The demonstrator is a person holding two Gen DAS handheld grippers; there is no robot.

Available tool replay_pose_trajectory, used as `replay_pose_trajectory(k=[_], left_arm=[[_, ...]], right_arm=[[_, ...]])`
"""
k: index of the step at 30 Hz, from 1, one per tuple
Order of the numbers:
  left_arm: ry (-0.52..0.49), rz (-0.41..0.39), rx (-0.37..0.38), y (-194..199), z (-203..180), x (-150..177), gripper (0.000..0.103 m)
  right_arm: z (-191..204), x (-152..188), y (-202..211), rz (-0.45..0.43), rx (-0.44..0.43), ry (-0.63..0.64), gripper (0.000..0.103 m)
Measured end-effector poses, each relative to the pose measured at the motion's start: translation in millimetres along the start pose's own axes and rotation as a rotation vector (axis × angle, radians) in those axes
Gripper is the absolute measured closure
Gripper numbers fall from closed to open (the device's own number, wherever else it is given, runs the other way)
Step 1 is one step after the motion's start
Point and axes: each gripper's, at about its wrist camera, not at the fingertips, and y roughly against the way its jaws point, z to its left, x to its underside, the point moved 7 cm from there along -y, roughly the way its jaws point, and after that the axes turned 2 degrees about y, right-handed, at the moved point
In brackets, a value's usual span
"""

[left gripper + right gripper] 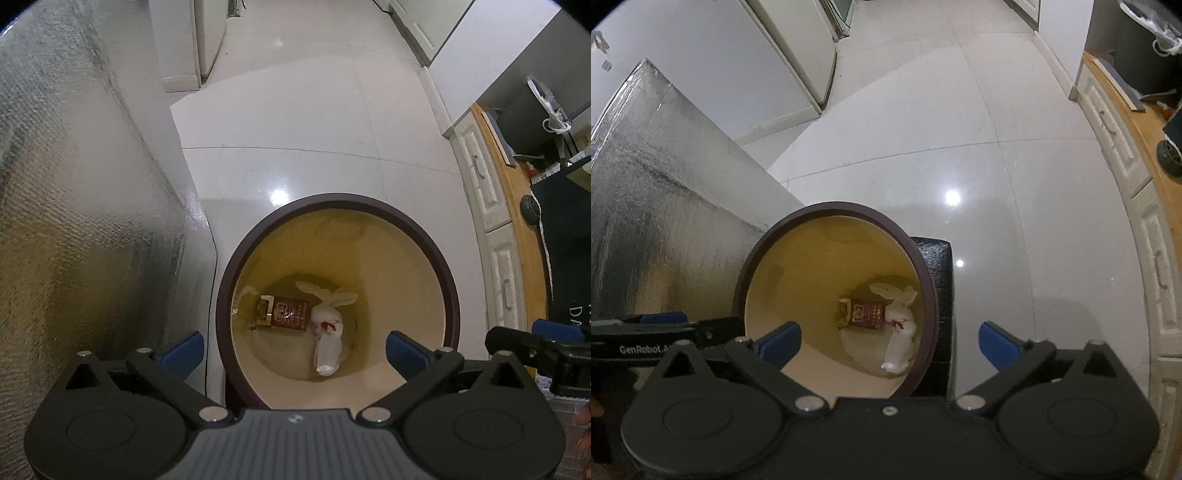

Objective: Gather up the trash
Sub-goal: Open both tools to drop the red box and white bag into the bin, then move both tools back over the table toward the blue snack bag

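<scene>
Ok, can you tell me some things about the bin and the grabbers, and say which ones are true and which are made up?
1. The round bin with the dark brown rim has a red and gold box lying at its bottom. True.
2. A knotted white plastic bag lies beside that box. True.
3. The left gripper squeezes the bag. False: its blue fingers stand wide apart above the bin, holding nothing.
4. The right gripper is shut. False: it is open and empty.
5. The bin is full to the top. False: only those two things lie at the bottom.
</scene>
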Motion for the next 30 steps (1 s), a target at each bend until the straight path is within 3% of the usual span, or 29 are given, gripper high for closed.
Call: replay_pose_trajectory(k=[30], left_arm=[[0.018,-0.062,-0.004,69.1,11.8,35.8,0.000]], right_arm=[[6.7,26.2,58.8,-0.044,0.086,0.055,0.000]])
